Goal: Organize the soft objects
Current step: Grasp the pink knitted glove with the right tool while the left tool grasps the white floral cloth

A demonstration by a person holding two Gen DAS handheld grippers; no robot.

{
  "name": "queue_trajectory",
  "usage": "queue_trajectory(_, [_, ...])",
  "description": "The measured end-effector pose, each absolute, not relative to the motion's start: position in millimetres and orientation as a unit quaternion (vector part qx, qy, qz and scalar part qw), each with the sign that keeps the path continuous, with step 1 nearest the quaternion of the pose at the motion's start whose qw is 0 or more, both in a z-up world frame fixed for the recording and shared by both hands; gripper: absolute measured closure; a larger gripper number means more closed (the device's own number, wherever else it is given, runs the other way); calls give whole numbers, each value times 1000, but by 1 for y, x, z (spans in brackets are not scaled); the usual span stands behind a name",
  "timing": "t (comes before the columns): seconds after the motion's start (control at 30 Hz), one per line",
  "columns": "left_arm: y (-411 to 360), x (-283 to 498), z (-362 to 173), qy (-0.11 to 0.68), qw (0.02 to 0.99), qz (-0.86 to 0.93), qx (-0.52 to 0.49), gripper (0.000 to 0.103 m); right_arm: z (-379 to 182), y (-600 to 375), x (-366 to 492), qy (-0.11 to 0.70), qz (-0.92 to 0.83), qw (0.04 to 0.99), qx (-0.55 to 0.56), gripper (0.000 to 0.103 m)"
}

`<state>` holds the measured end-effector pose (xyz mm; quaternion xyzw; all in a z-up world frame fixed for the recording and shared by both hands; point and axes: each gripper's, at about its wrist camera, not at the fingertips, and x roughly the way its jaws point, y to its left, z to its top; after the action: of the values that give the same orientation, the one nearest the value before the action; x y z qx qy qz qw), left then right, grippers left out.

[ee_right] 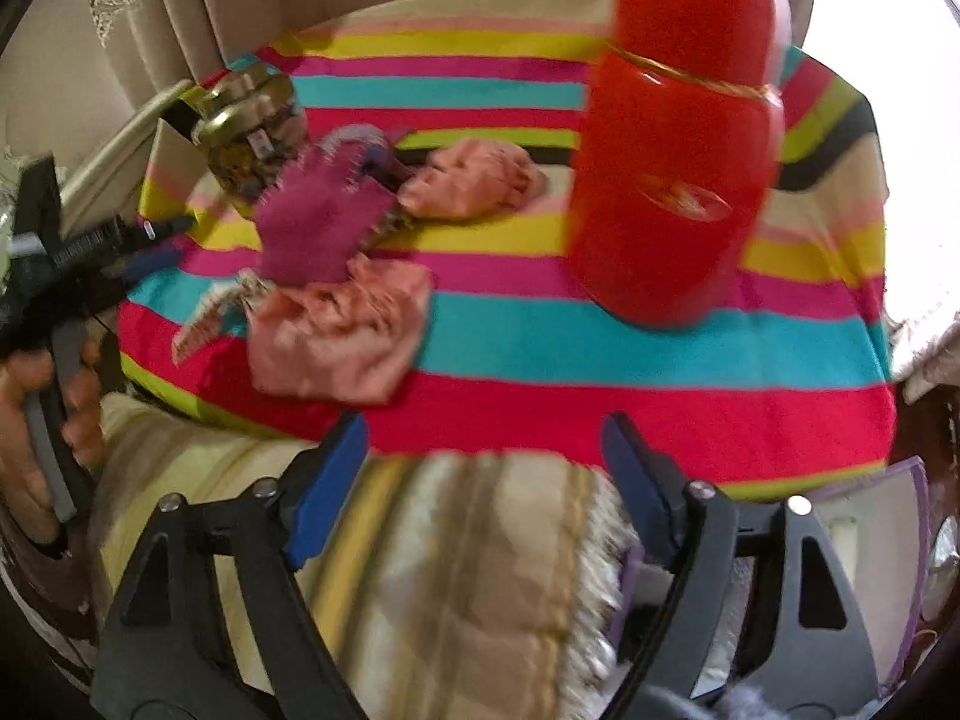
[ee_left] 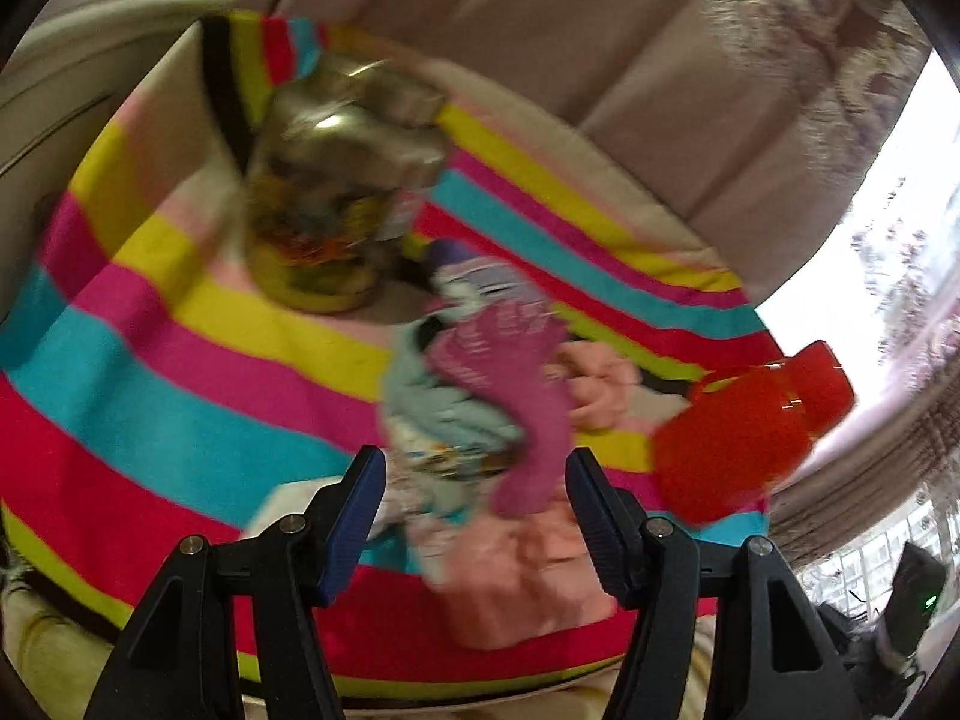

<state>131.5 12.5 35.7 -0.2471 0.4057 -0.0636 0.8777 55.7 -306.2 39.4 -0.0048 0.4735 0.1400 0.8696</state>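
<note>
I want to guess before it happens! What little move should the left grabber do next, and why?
Probably ease the left gripper forward and a bit down onto the purple sock. Its jaws stand open and empty, and the sock lies just ahead between them, on top of the pile of soft things on the striped cloth. The picture is blurry, so this is only a guess.

No text reads clearly; the jar's (ee_right: 252, 132) label and the red container's (ee_right: 678, 138) emblem seem too blurred.
</note>
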Motion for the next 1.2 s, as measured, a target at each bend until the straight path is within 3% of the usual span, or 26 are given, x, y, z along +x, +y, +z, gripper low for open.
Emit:
queue_trajectory(0.37, [30, 145, -9, 466, 852, -25, -236, 40, 45, -223, 110, 458, 172, 872, 1, 14])
queue_trajectory(0.83, [20, 161, -36, 505, 836, -35, -213, 40, 3, -160, 154, 488, 190, 851, -31, 14])
queue_trajectory(1.07, [10, 164, -35, 500, 837, -61, -213, 71, -10, -151, 170, 497, 197, 845, -35, 14])
queue_trajectory(1.2, [6, 165, -33, 495, 839, -70, -216, 77, -15, -147, 177, 496, 200, 844, -32, 14])
